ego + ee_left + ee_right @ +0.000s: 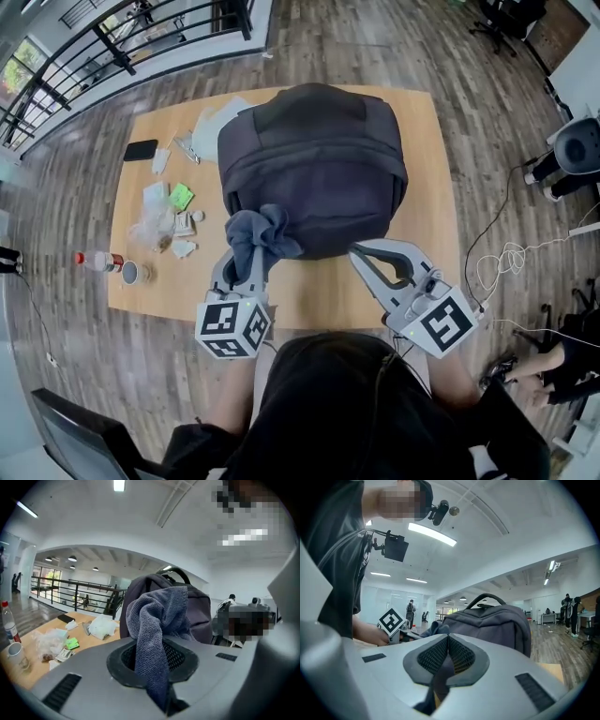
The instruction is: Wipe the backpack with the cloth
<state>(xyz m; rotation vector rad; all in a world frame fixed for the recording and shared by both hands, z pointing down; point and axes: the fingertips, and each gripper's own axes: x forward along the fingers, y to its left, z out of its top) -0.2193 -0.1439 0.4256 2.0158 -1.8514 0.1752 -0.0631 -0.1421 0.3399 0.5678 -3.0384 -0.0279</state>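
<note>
Clamping cloth, left gripper; right gripper closed.

A grey-brown plank floor runs under a pale wooden table. A black metal railing lines the far left side, with windows beyond it. A black office chair stands at the far right, and long strip lights glow on the white ceiling.
</note>
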